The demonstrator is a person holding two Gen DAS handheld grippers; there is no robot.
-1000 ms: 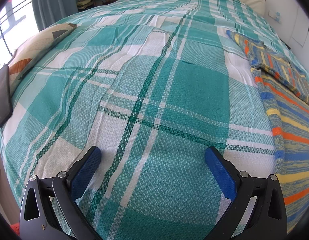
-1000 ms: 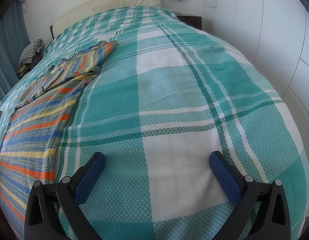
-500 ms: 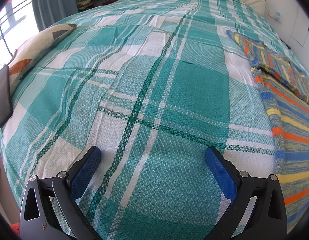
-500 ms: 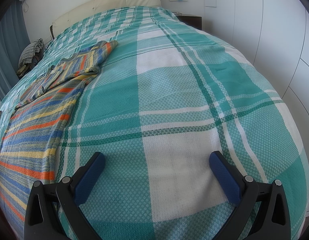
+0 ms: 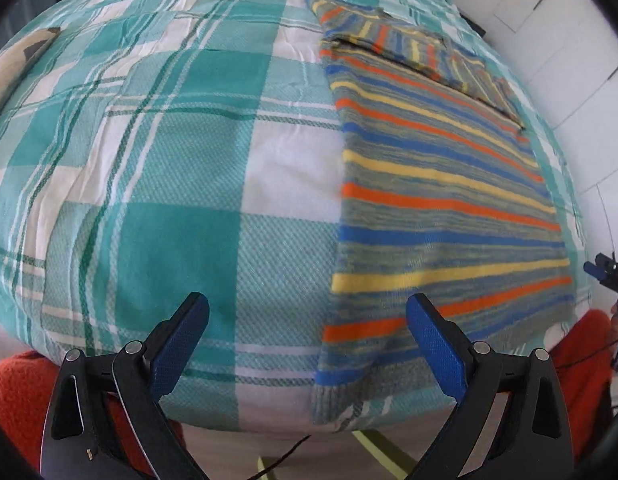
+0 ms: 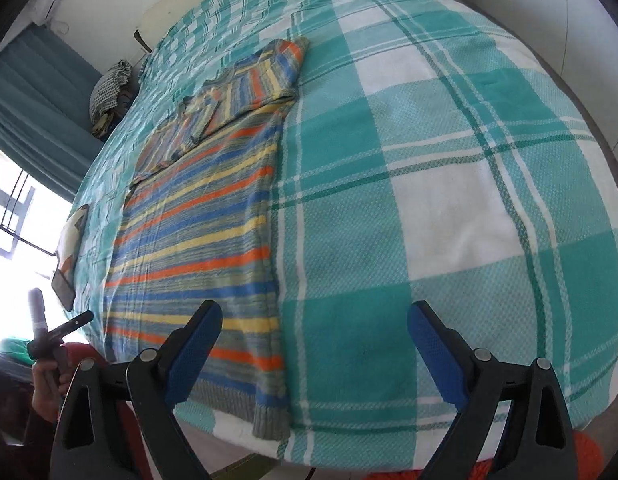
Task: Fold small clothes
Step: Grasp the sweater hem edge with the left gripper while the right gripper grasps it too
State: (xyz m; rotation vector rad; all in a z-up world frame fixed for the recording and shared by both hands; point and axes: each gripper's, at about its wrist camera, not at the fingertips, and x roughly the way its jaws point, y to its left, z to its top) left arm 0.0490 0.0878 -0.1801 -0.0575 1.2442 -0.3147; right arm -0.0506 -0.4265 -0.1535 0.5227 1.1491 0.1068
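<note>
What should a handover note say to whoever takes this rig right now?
Left gripper: jaws wide, closing slightly, nothing between them; above the bed's near edge beside the striped sweater.
Right gripper: the same, empty, on the sweater's other side.
The sweater lies flat lengthwise on the plaid bedspread, hem at the near edge, with sleeves apparently folded across the far end.
Done: sweater laid out, possibly sleeves folded in.
Left: grasp the hem corners, fold the body.

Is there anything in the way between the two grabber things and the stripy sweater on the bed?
Nothing visible is. The striped knitted sweater lies flat on the teal checked bedspread with nothing on top. The left gripper and right gripper hang over its near hem, jaws closing on nothing.
</note>
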